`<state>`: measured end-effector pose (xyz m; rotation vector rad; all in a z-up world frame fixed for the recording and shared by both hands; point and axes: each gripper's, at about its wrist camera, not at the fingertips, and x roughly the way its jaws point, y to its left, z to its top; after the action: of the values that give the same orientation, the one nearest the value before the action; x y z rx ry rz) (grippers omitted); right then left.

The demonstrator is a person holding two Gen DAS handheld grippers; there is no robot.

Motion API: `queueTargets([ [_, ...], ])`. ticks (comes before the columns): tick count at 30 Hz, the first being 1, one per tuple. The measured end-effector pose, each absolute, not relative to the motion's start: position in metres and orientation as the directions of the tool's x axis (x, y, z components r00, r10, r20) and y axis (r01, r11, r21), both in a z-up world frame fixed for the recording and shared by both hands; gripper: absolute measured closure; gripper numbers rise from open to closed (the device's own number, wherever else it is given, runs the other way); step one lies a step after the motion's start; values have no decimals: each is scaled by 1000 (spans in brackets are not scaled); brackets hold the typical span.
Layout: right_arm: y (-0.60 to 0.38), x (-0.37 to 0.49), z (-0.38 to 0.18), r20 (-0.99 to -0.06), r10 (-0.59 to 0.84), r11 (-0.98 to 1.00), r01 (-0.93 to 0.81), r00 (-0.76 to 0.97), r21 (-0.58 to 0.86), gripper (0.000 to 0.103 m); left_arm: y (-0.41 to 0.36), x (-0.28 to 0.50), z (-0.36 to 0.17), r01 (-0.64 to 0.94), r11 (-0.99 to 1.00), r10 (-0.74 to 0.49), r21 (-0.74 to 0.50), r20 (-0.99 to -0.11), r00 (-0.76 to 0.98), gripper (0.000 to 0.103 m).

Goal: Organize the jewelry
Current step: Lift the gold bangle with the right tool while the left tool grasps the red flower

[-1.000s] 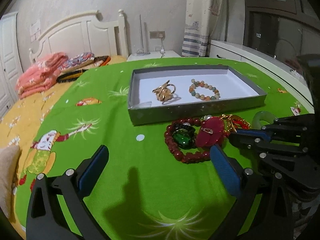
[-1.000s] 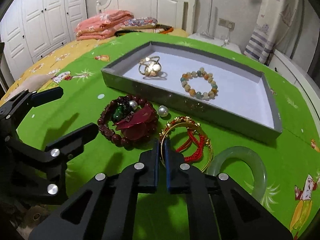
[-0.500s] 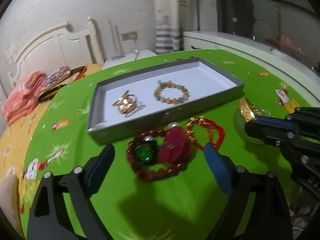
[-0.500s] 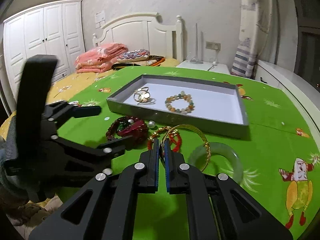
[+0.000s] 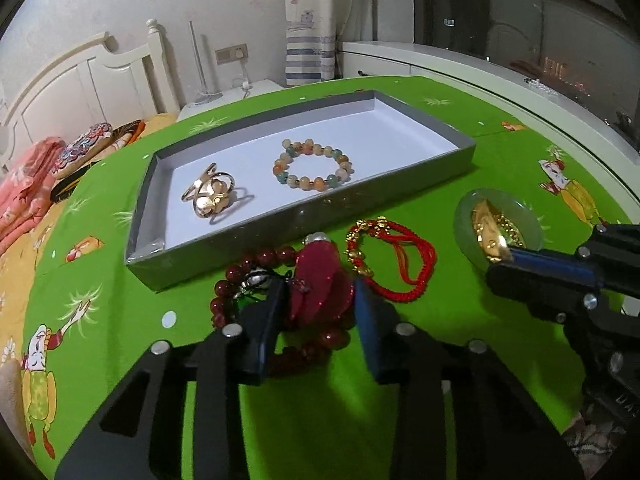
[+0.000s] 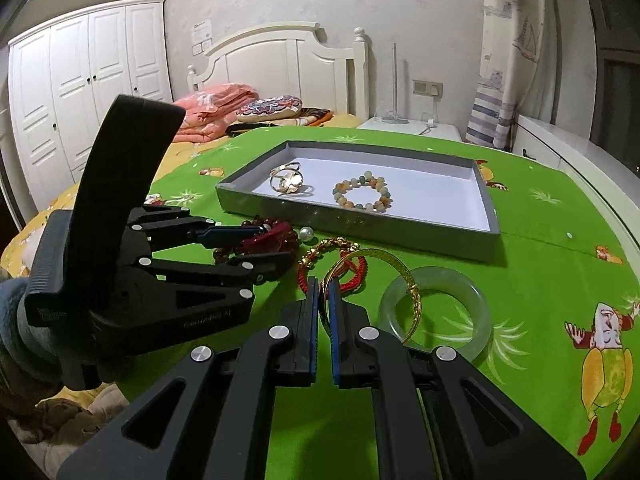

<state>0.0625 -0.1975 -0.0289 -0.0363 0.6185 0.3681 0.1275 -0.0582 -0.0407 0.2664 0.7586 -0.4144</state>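
Left hand-held gripper (image 5: 316, 304) closing around the red leaf pendant (image 5: 320, 284) on dark red bead bracelet (image 5: 256, 280), 6 o'clock of the grey tray (image 5: 400, 196). Right hand-held gripper (image 6: 325, 292) clamped on gold bangle (image 6: 384, 280), lifted over the jade bangle (image 6: 436, 312).

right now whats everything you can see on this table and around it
tray: one, grey with white floor, middle of the green cloth
gold ring piece: one, in the tray
pastel bead bracelet: one, in the tray
dark red bead bracelet: one, on the cloth before the tray
red leaf-shaped piece: one, lying on it, between the left fingers
pearl: one, white, beside the tray wall
red cord bracelet: one, with gold charms
jade bangle: one, pale green
gold bangle: one, lifted
bed: white headboard, folded bedding
left gripper: fingers closing around the red piece
right gripper: shut on the gold bangle
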Motion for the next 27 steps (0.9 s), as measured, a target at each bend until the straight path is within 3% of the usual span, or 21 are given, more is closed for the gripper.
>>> queueTargets([
  [15,-188,54,-33,-571,326,931,-362,754,54,97,-40,100,-30,402,910,-256,103,-624,738,72],
  [27,-185,69,-19,-542,267,955,-296,797,36,97,-16,107,-16,283,959,-217,26,-576,788,72],
])
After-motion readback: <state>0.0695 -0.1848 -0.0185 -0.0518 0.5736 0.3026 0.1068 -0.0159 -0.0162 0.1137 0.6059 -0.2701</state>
